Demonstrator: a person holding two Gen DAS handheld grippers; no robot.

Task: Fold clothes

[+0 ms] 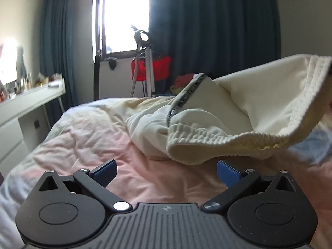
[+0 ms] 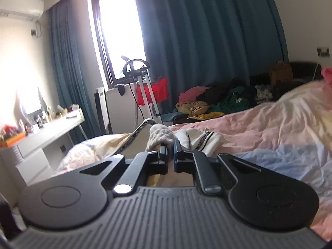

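A cream-white garment [image 1: 238, 112] with a ribbed elastic waistband and a dark patterned side stripe lies partly lifted over the pink bed cover [image 1: 99, 137]. Its waistband rises toward the right edge of the left wrist view. My left gripper [image 1: 167, 173] is open and empty, just in front of the low end of the waistband. My right gripper [image 2: 170, 148] is shut on the garment's ribbed edge [image 2: 160, 136], holding it above the bed. The rest of the garment [image 2: 199, 140] hangs beyond the fingers.
A white desk [image 1: 31, 101] with small items stands to the left of the bed. A garment steamer stand [image 2: 143, 87] and red cloth sit by the window. A pile of coloured clothes [image 2: 217, 101] lies at the far side. Blue curtains hang behind.
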